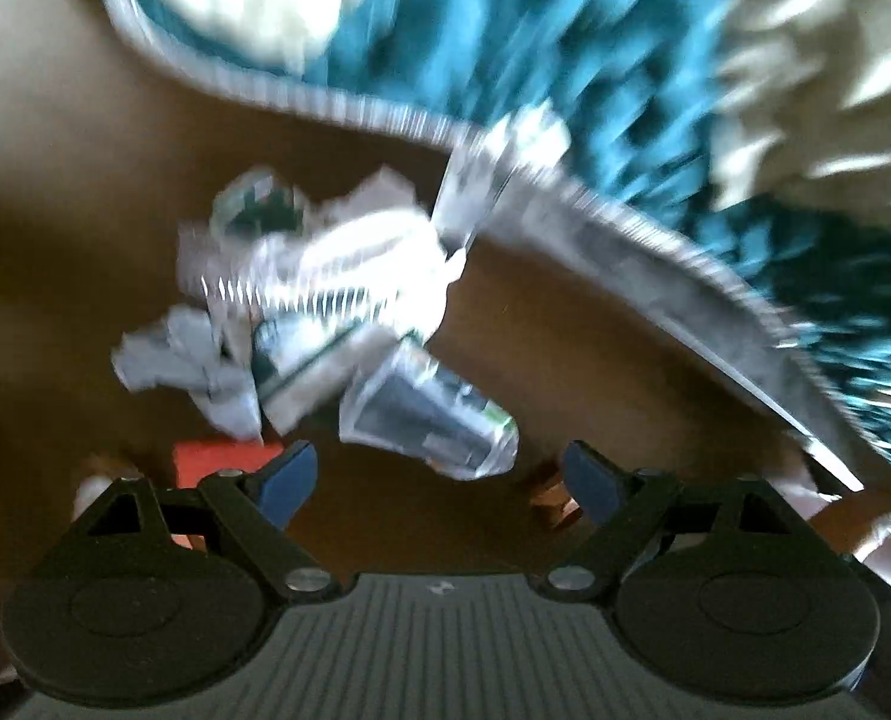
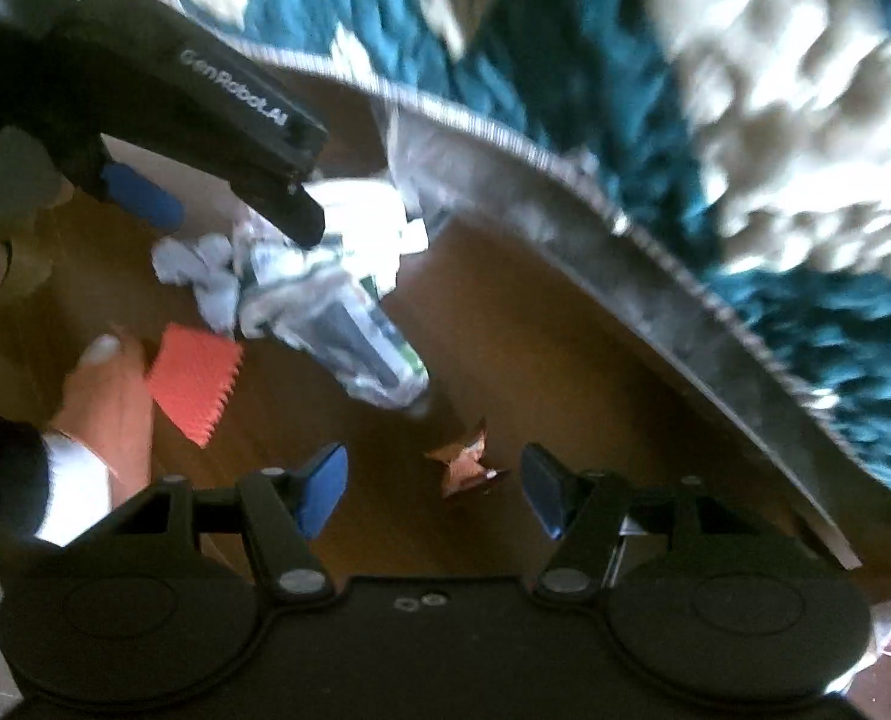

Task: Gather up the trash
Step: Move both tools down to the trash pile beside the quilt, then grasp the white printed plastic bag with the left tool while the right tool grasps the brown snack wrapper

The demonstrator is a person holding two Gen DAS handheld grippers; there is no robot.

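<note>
I am holding two grabbers, one in each hand, and I point them both down at a brown floor (image 1: 55, 240) where the trash lies.

My left gripper (image 1: 439, 477) has its blue jaws spread wide, with nothing between them. My right gripper (image 2: 433, 486) is spread too, and it pinches nothing. I think I hold them open like this so they are ready to bite down on something.

The trash sits in a small heap on the floor, just beside the edge of a fluffy blue and white rug (image 1: 505, 30). The pictures are smeary, so small things are hard to tell.

The biggest piece is a crushed clear plastic bottle (image 1: 439, 414). It lies flat on its side. In my left view its long way runs from the far left to the near right, and the near end points toward my right jaw. It is closest to my left gripper, a little in front of the jaws.

Crumpled white paper (image 1: 187, 366) lies on the left of the heap, touching it. A red paper piece (image 2: 196, 384) with a zigzag edge lies flat near the left side. A little shiny brown wrapper (image 2: 466, 465) lies alone, right between my right gripper's jaws but farther down, on the floor.

I guess the wrapper is for my right gripper and the bottle is for my left.
</note>
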